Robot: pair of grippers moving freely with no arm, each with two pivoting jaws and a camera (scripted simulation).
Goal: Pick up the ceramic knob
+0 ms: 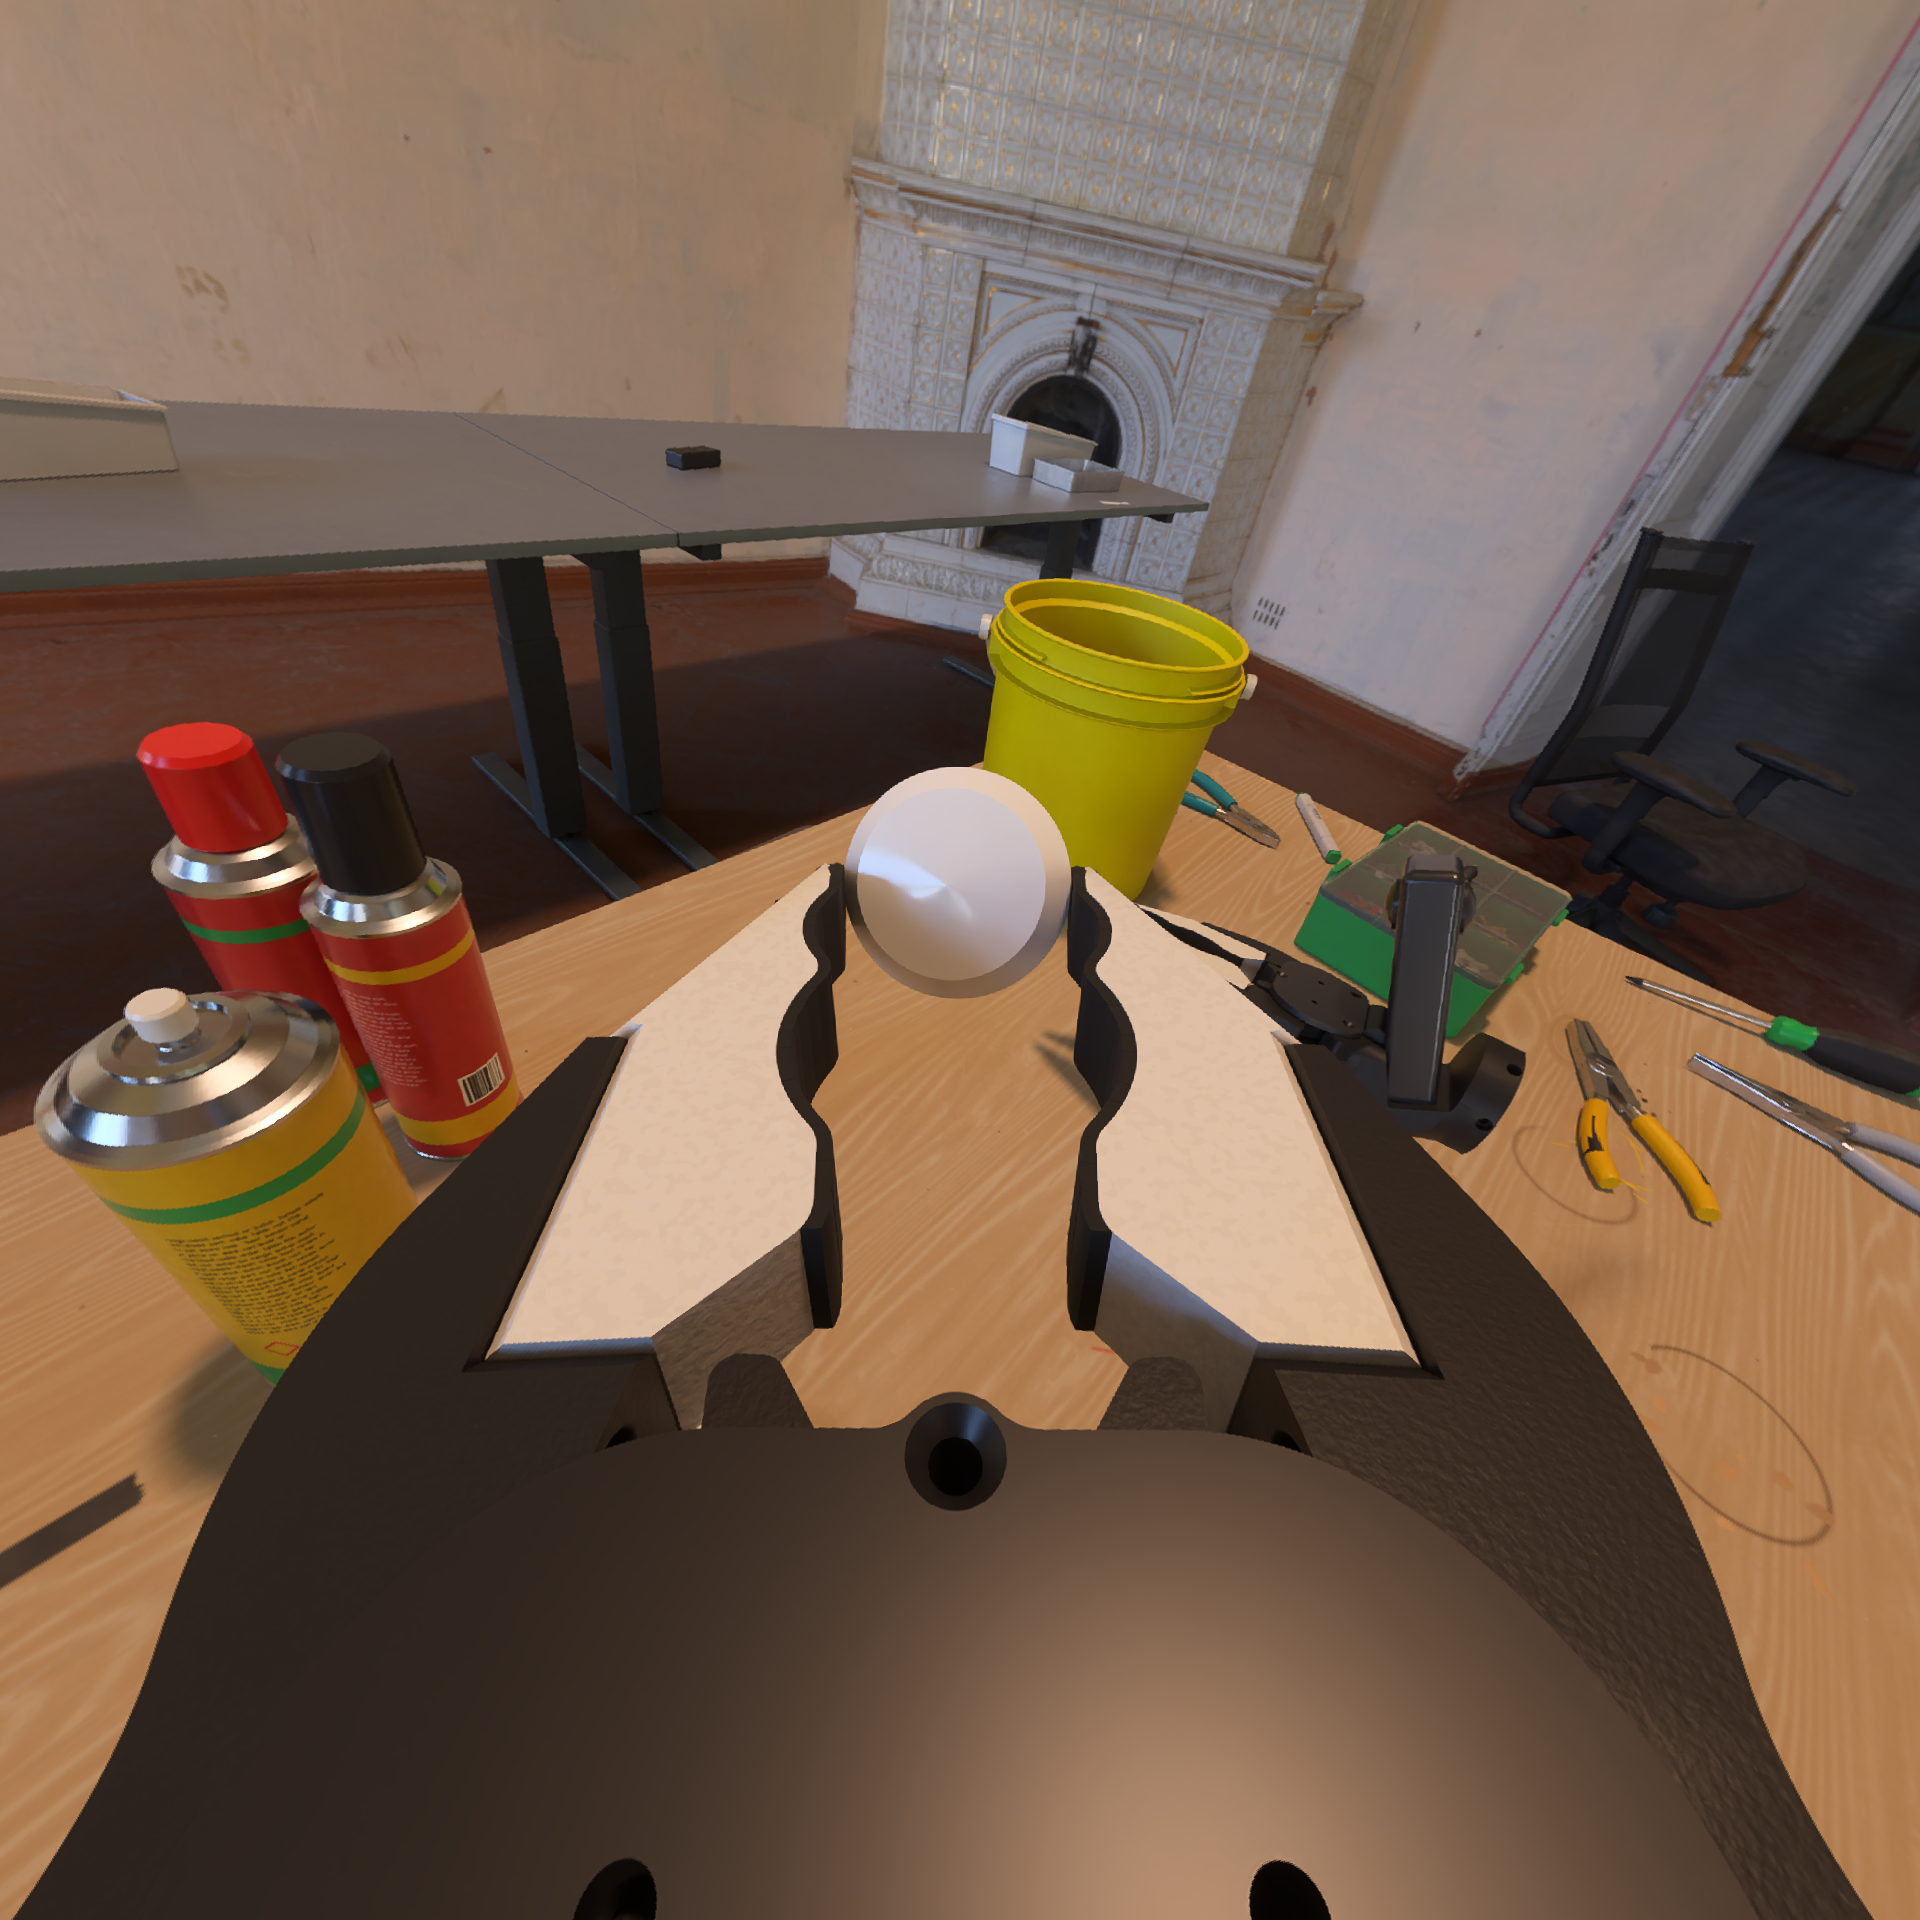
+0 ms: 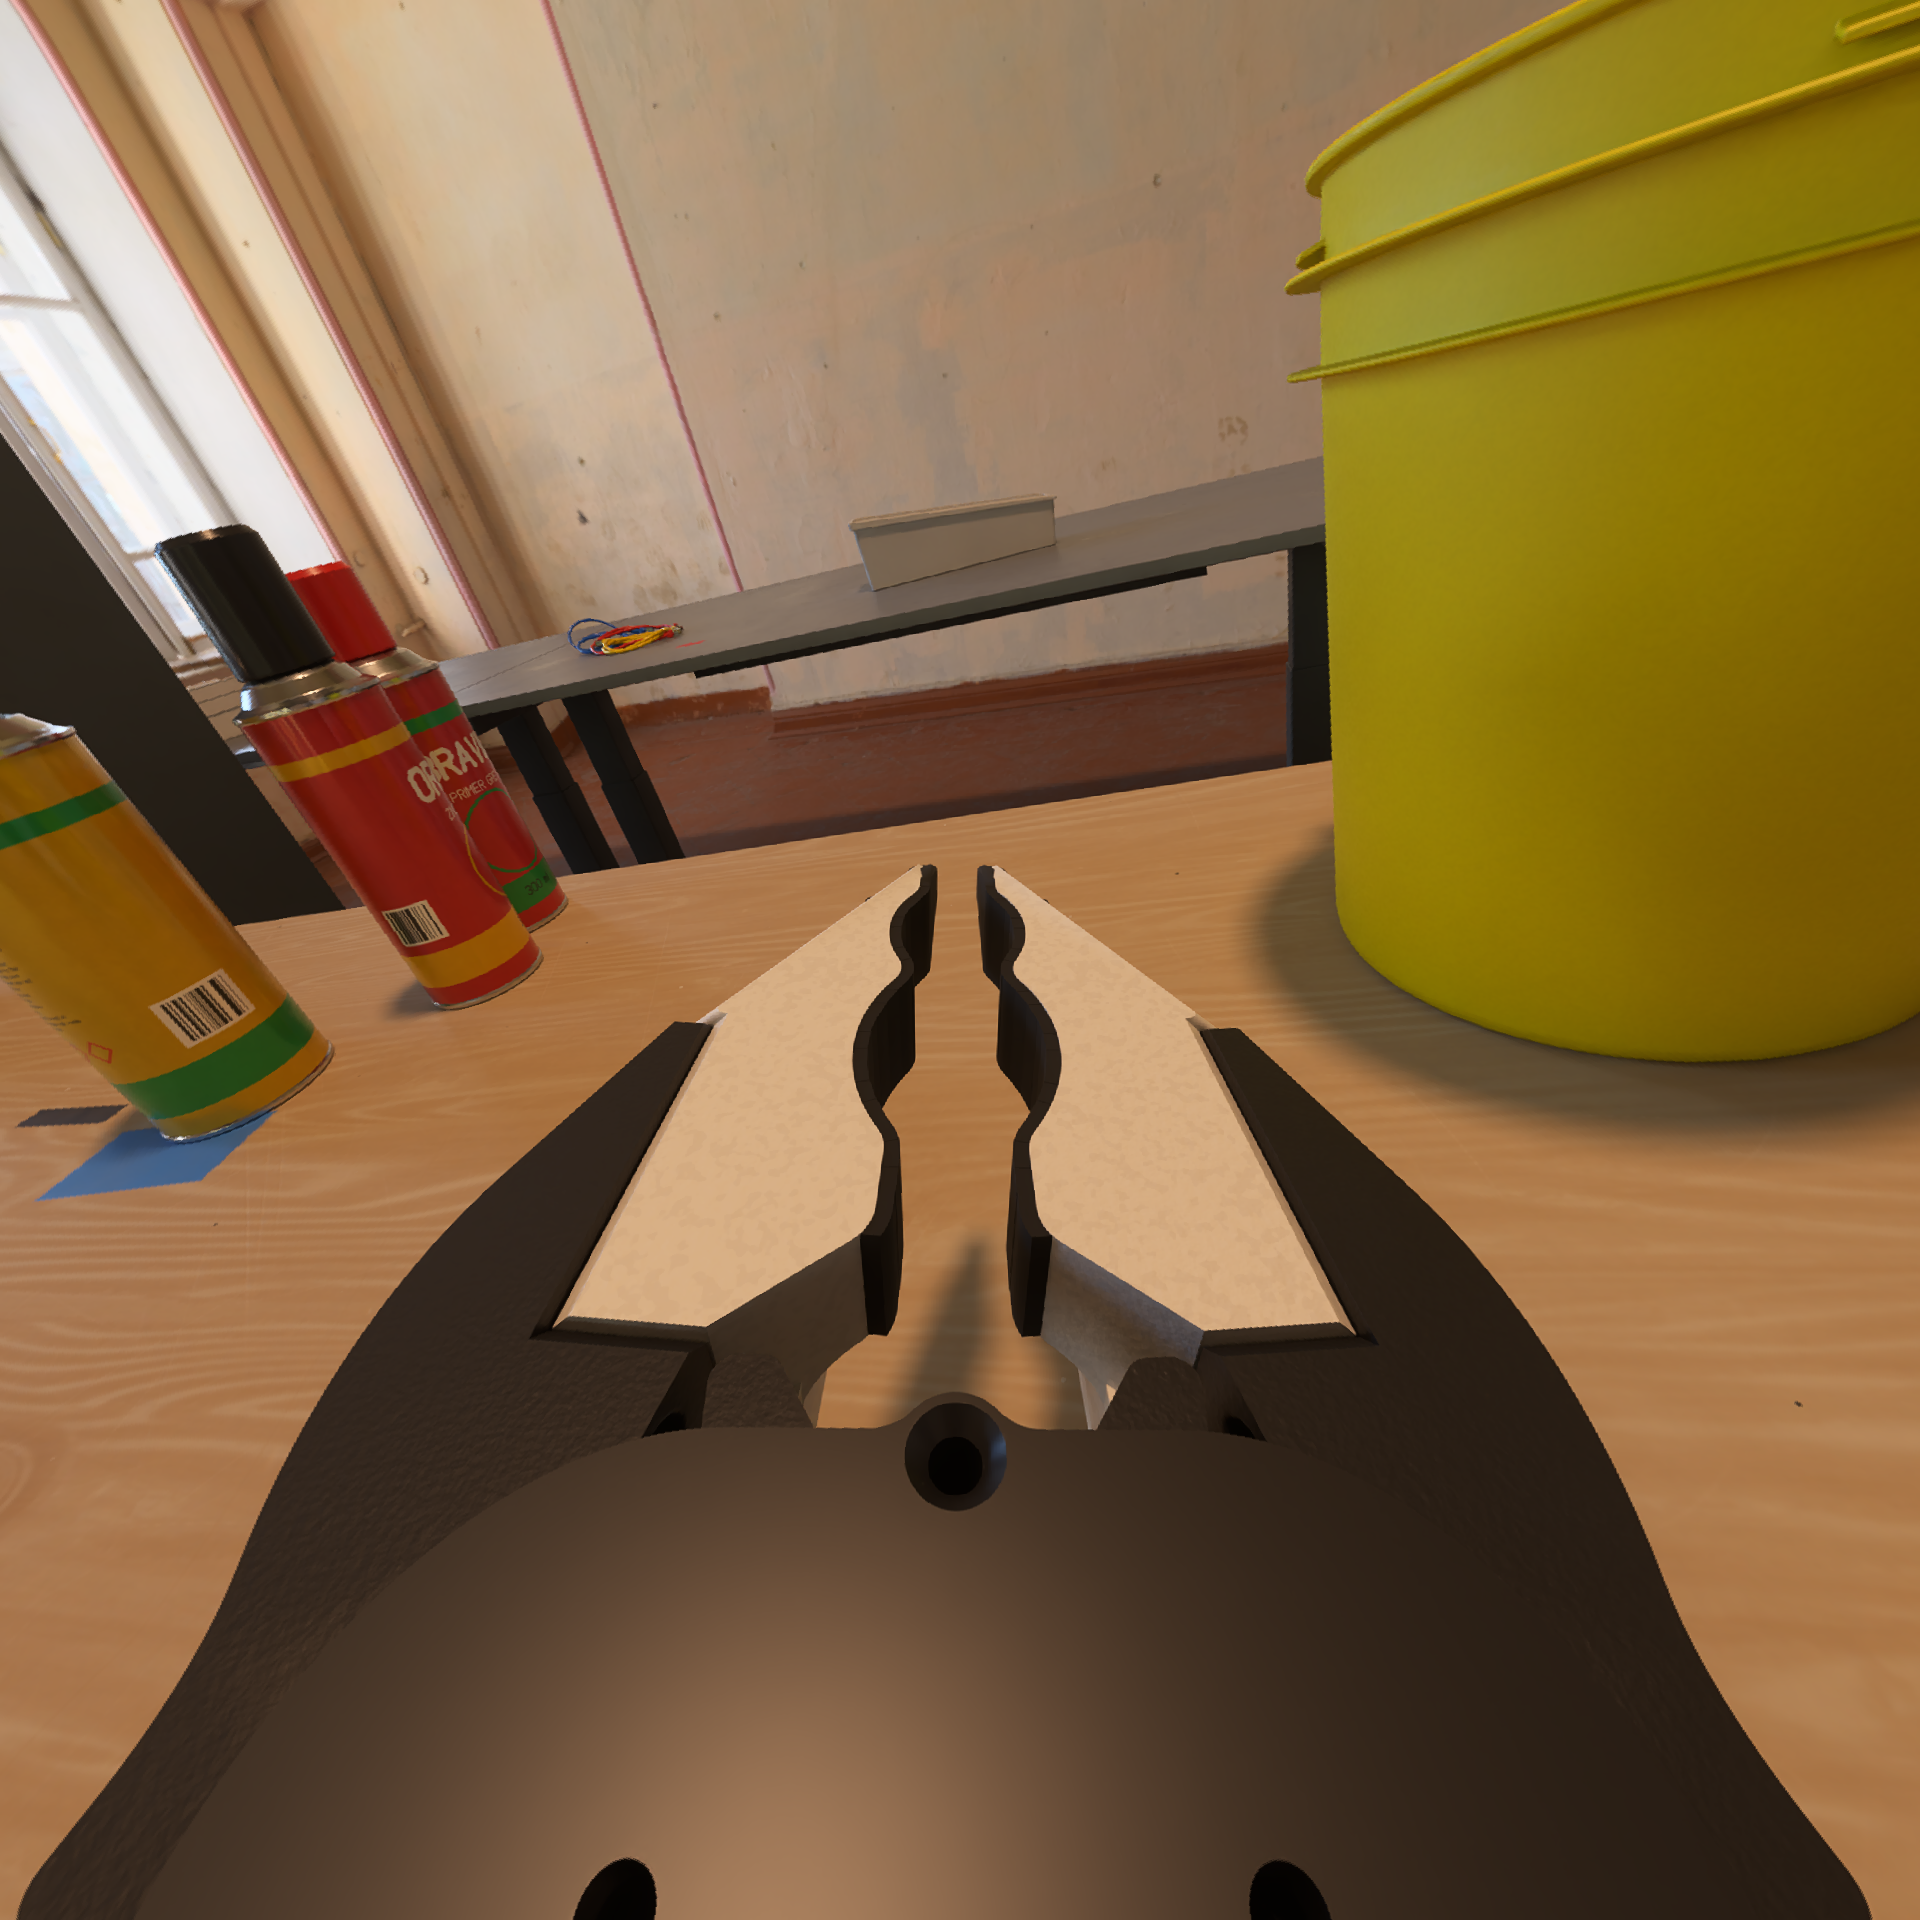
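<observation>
Cans first: we count three spray cans on the wooden table, a yellow one, a red one with a black cap and a red one with a red cap, plus one yellow bucket. One ceramic knob, white and round, sits between the tips of the left gripper, which grips it from both sides; it looks raised off the table, though we cannot be sure from this angle. Only the left wrist view shows the knob, a green parts box, yellow-handled pliers and a green-handled screwdriver. The right gripper is nearly closed, a narrow gap at its tips, holding nothing, beside the bucket.
</observation>
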